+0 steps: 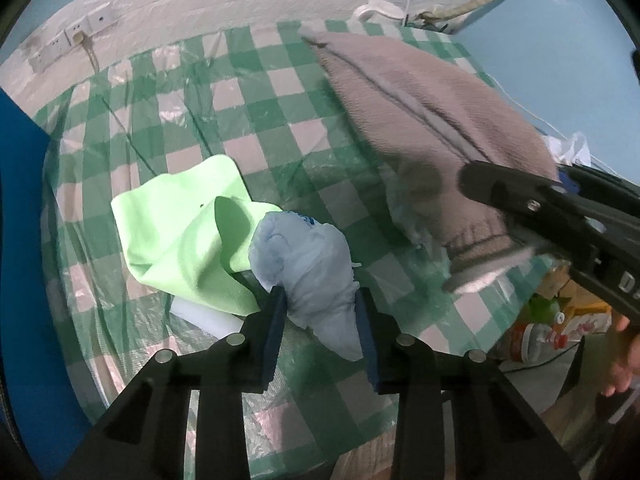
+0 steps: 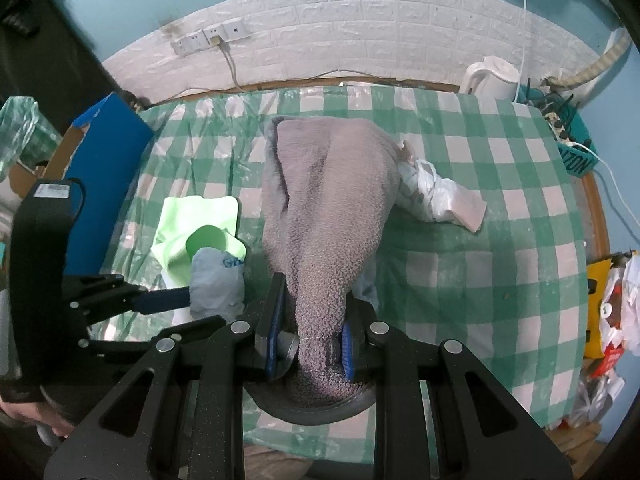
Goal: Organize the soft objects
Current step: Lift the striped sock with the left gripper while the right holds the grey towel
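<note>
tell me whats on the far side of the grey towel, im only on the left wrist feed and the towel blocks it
Observer: A crumpled white plastic bag lies on the checked tablecloth, partly tucked under the grey towel.
Operator: does the right gripper really have the towel
Observer: Yes, the right gripper is shut on the towel's bunched near end, both pads pressed into it.
Operator: anything at the back of the table
Observer: A white kettle stands at the back right corner against the wall.
</note>
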